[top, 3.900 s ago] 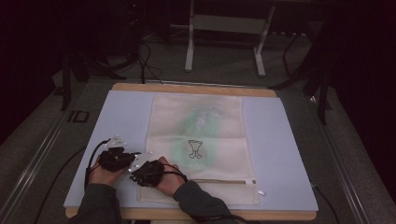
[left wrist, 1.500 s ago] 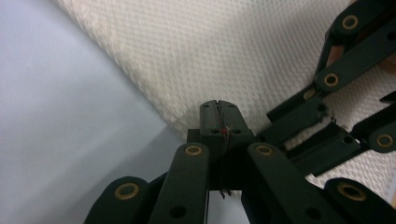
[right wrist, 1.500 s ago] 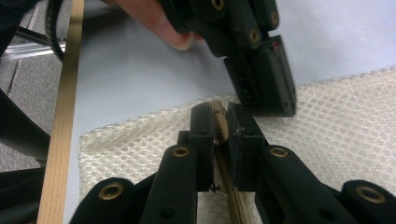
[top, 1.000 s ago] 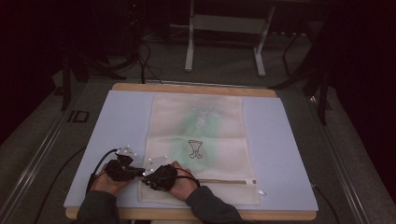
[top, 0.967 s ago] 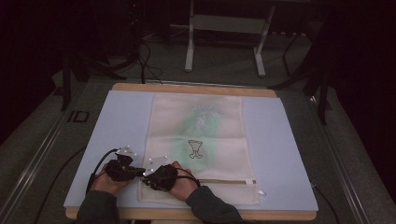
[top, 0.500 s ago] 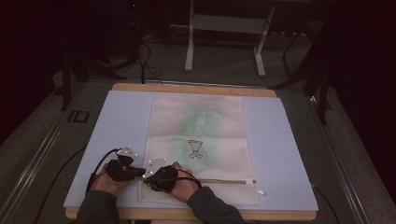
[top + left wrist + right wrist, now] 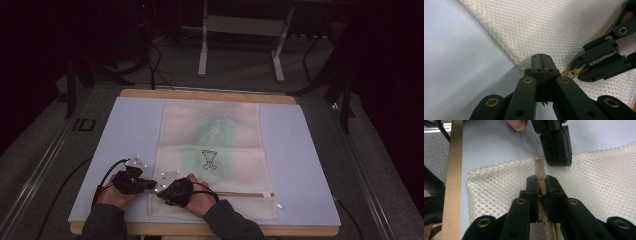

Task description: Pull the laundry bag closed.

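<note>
Both hands have drifted a little toward the lower right of the high view since the earliest frame, and have sat quiet over the last second. You now have the left gripper [image 7: 148, 185] at the left edge of the mesh bag [image 7: 215, 150], near its lower corner, and the right gripper [image 7: 161, 190] just beside it on the zipper [image 7: 240, 194].

In the left gripper view your jaws are pressed together on the bag's edge [image 7: 524, 40], right where mesh meets the blue mat [image 7: 456, 62]. In the right gripper view your jaws pinch the zipper's tan pull [image 7: 542, 182], with the left gripper's tip [image 7: 556, 147] close above it in the frame.

You look to be at the start of the zip run: one gripper anchoring the fabric, the other on the pull. Next, I'd judge, you draw the pull along the tape toward the right of the high view, while the left one holds the bag taut so the mesh doesn't bunch.

Count: one bag, one zipper, one mat, two grippers. The bag lies flat in the middle of the mat, with a green item faintly visible inside.
</note>
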The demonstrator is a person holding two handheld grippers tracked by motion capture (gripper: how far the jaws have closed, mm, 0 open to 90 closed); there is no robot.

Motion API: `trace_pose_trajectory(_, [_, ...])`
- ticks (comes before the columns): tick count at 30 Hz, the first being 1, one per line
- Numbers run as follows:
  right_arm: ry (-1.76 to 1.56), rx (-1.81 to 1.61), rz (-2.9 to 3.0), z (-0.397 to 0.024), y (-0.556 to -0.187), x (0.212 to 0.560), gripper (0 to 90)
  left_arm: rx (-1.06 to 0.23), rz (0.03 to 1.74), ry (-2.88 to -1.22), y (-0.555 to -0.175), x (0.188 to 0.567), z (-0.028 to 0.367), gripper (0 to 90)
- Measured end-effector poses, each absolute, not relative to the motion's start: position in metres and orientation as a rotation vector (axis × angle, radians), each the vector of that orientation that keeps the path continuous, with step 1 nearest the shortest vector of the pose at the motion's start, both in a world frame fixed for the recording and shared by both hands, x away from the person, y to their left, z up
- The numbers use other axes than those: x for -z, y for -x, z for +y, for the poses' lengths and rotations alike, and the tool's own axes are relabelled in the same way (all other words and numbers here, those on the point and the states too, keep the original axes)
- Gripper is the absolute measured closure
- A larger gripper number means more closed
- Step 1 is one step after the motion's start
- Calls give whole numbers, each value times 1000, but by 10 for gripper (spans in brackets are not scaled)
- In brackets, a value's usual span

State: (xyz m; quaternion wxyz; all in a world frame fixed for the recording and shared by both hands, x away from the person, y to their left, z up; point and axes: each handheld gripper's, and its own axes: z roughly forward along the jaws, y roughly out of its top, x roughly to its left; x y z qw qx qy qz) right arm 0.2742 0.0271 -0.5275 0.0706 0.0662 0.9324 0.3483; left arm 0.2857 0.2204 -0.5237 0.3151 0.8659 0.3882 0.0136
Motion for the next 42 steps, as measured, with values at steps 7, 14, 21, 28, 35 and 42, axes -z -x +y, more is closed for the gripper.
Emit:
trace_pose_trajectory(7, [-199,-1045,2808,22,-275,527,822,-37,1017,-2279,-286,524,221,899])
trace_pose_trajectory(14, [-191,-1018,2812,20,-274,526,822,-34,1018,-2274,-286,524,221,898])
trace_pose_trajectory(21, [-193,-1014,2813,15,-273,525,823,-35,1014,-2273,-286,525,221,899])
trace_pose_trajectory(28, [-198,-1006,2814,9,-272,524,822,-36,1015,-2274,-286,524,221,899])
trace_pose_trajectory(35, [-194,-996,2814,7,-270,523,823,-37,1014,-2278,-286,524,221,899])
trace_pose_trajectory(42, [-185,-986,2812,2,-269,522,823,-38,1014,-2279,-286,524,221,898])
